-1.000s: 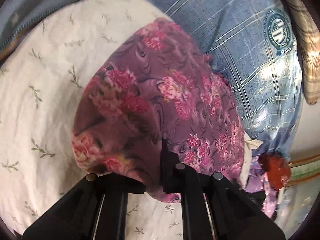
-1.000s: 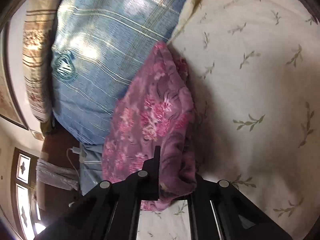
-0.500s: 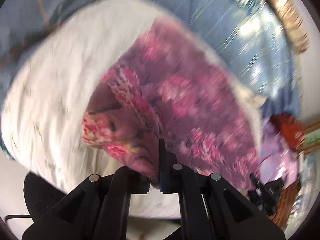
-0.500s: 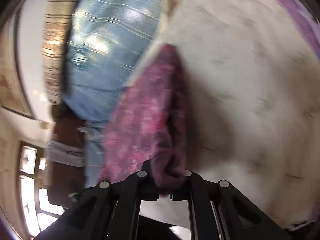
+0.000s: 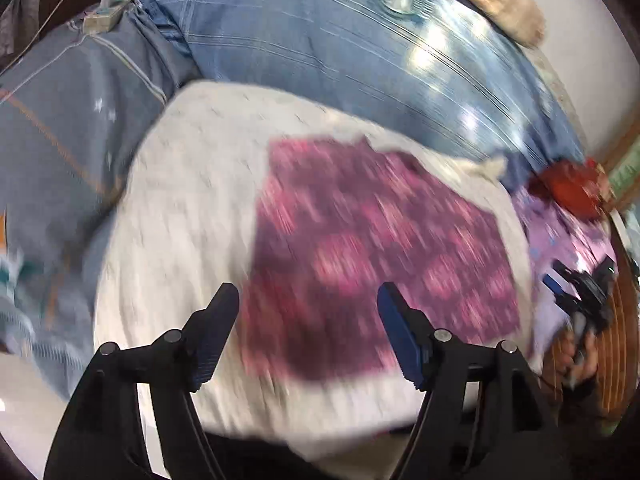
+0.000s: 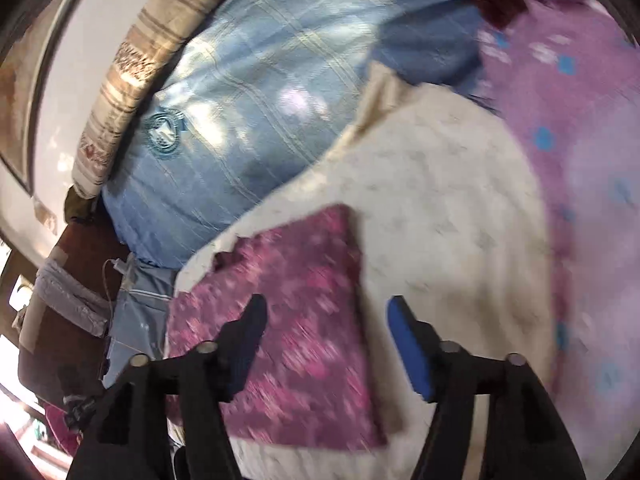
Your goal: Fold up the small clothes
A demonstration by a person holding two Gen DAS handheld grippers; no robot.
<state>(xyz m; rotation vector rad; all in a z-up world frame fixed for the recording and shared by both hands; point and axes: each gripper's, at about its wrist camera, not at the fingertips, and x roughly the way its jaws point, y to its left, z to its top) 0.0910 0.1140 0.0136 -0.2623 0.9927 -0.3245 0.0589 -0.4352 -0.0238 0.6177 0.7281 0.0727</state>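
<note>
And there's the release! A second ago both hand-held grippers were clamped on the purple floral cloth (image 5: 376,264), holding it bunched and lifted off the bed; now it lies spread flat as a folded rectangle on the cream leaf-print sheet (image 5: 188,208), and both pairs of jaws have sprung apart.

The left hand-held gripper (image 5: 308,336) is spread wide, nothing between its fingers. The cloth sits just beyond and between them, its near edge blurred by motion, so whether the tips touch the fabric cannot be told. The view has pulled back too: a blue plaid pillow (image 5: 320,32) fills the far side where the cloth once filled the frame.

Over on the right, the right hand-held gripper (image 6: 324,344) is equally wide and empty. The purple floral cloth (image 6: 296,320) lies under and ahead of its left finger, while the right finger hangs over bare cream leaf-print sheet (image 6: 452,208) just beside the cloth's straight right edge. A lilac spread with blue dots (image 6: 580,128) runs along the far right, well apart from the cloth.
</note>
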